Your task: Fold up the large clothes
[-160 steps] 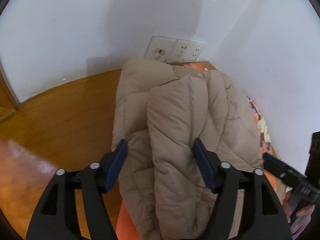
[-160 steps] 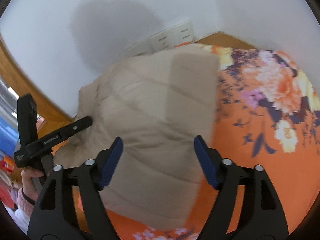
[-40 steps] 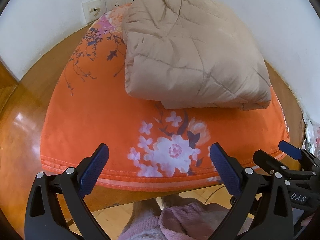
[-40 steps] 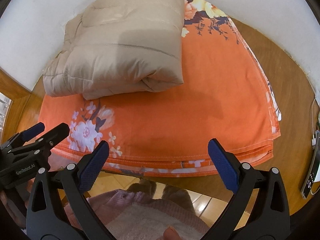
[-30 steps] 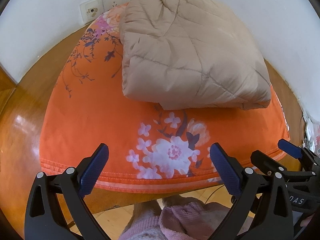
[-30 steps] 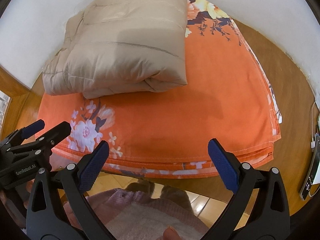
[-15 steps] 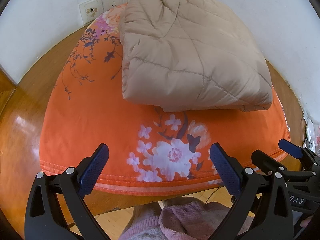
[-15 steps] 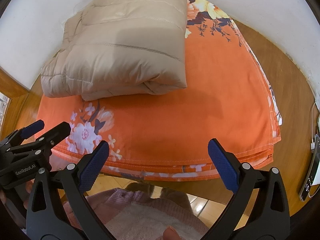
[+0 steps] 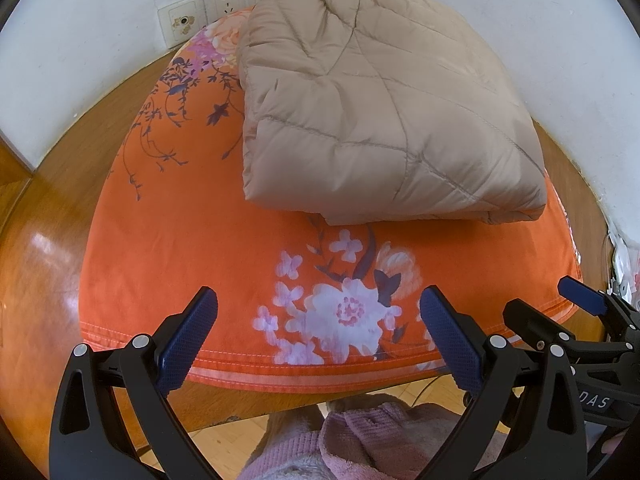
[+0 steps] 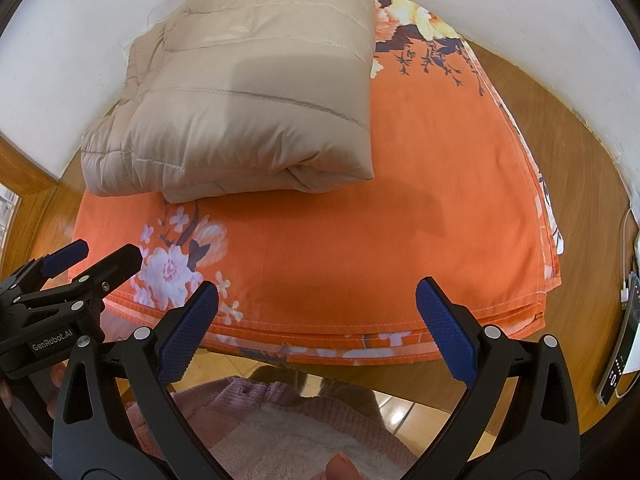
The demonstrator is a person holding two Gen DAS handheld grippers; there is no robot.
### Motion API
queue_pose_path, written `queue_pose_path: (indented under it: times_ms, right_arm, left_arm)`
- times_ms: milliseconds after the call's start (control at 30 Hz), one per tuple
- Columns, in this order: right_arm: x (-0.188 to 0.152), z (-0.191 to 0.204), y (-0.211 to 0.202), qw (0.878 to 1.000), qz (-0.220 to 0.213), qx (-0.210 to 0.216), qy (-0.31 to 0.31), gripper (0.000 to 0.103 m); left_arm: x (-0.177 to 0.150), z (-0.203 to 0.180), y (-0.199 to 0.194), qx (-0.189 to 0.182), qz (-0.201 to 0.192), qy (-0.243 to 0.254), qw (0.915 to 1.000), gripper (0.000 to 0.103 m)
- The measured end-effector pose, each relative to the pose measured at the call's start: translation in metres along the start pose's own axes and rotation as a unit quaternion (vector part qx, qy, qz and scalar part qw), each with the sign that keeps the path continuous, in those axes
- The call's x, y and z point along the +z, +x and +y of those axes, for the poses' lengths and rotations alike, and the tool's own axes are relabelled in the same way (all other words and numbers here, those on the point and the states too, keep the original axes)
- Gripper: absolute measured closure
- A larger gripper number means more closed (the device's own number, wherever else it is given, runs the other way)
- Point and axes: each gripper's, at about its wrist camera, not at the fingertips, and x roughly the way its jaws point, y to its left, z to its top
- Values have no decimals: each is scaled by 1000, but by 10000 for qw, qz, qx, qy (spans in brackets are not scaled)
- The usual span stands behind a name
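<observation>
A beige quilted coat (image 9: 380,108) (image 10: 256,96) lies folded into a thick block at the back of an orange flowered cloth (image 9: 192,240) (image 10: 440,208), close to the white wall. My left gripper (image 9: 318,334) hovers open over the cloth's near edge with nothing between its blue pads. My right gripper (image 10: 316,330) is open too, held back at the near edge and well clear of the coat. Each gripper shows in the other's view: the right gripper (image 9: 548,312) at the lower right, the left gripper (image 10: 92,260) at the lower left.
The cloth covers a wooden table (image 9: 48,220) (image 10: 592,184) set against white walls. Wall sockets (image 9: 216,4) sit behind the coat. A phone and a charging cable (image 10: 624,344) lie at the table's right edge. The person's pink fleece clothing (image 9: 360,440) fills the bottom.
Five seconds ago both grippers were right over the coat near the wall; since then they have pulled back to the near edge. Over the last second the views barely shift.
</observation>
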Motion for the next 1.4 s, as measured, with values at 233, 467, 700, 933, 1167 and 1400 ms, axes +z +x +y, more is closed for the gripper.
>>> queue_pose_path:
  times_ms: [233,467,700,933,1167,1400]
  right_arm:
    - [0,1,0,10000,-3,0,11,5]
    - [-1,1,0,10000,4,11,16,5]
    - [2,-1,0,10000,8,22,-23,5]
    - [0,-1,0,10000,-2,16,-31,5]
    - [-1,2,-2,10000,-22,-11,-65,5]
    - [-1,2,-2,10000,-30,-11,-79,5]
  left_arm:
    - [0,1,0,7,-7,3,10000,6]
    - [-1,2,-1,15,-23,16,10000,6]
    - [-4,2,-3,33,-45,29,10000,6]
    - [-4,2,-4,31,-50,28,10000,6]
    - [-5,2,-4,34,-50,-21,10000,6]
    - [-5,3,-4,32,-41,-17,10000,6]
